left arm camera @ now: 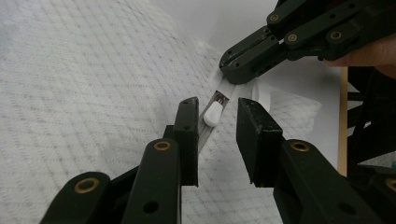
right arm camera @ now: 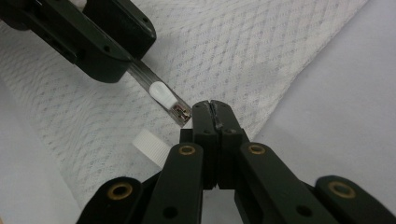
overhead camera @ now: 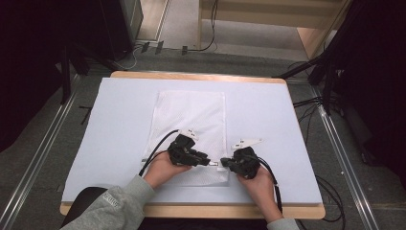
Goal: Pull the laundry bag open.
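A white mesh bag (overhead camera: 189, 112) lies flat on the pale mat (overhead camera: 119, 124), with its zipper along the near edge. My left gripper (overhead camera: 207, 162) is open, its jaws standing on either side of the white zipper pull (left arm camera: 211, 115) without pressing on it. My right gripper (overhead camera: 224, 164) faces it from the right and is shut on the end of the zipper tape (left arm camera: 225, 91). In the right gripper view the closed jaws (right arm camera: 215, 109) pinch the bag's edge just beyond the pull (right arm camera: 161, 93), and the left gripper (right arm camera: 123, 51) hangs over the zipper.
A ribbed white tab (right arm camera: 149, 147) sticks out of the bag beside my right jaws. The mat covers a wooden table whose front edge (overhead camera: 191, 211) is close to the hands. Cables (overhead camera: 311, 103) and dark stands surround the table on the floor.
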Available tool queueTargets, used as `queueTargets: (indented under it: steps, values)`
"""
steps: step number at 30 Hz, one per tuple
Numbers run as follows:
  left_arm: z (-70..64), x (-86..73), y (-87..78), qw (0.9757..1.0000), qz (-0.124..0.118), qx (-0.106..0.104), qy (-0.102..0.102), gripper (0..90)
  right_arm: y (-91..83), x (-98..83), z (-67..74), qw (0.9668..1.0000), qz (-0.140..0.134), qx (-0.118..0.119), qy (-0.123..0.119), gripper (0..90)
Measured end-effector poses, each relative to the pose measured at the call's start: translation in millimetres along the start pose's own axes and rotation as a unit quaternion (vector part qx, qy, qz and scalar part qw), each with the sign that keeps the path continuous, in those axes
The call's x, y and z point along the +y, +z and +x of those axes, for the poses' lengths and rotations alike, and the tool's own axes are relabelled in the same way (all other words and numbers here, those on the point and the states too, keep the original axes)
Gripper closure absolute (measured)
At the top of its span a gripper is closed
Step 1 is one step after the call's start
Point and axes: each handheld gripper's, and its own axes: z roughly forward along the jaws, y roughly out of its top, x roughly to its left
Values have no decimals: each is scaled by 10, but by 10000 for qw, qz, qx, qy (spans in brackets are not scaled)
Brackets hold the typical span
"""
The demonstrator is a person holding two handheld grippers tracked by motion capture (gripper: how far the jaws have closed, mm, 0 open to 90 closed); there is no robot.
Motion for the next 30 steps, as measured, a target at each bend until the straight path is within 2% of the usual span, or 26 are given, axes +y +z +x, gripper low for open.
queueTargets:
  steps: [8, 11, 18, 22, 25, 30]
  values:
    - [23, 26, 139, 9998, 194, -4, -105, 709, 2, -50, 14, 9999, -136, -42, -40, 900]
    - [17, 32, 172, 9997, 241, -27, -43, 721, 2, -60, 17, 9998, -161, -62, -80, 899]
    - [-30, 39, 222, 9998, 200, -64, 69, 784, 3, -68, 18, 9997, -199, -73, -112, 898]
    - [-56, 44, 271, 9996, 231, -119, 101, 787, 3, -70, 19, 9997, -203, -72, -124, 896]
    - [-72, 53, 296, 9997, 206, -112, 111, 789, 2, -71, 21, 9997, -200, -72, -120, 896]
    - [-41, 56, 297, 9997, 206, -100, 44, 858, 2, -72, 17, 9997, -208, -62, -133, 894]
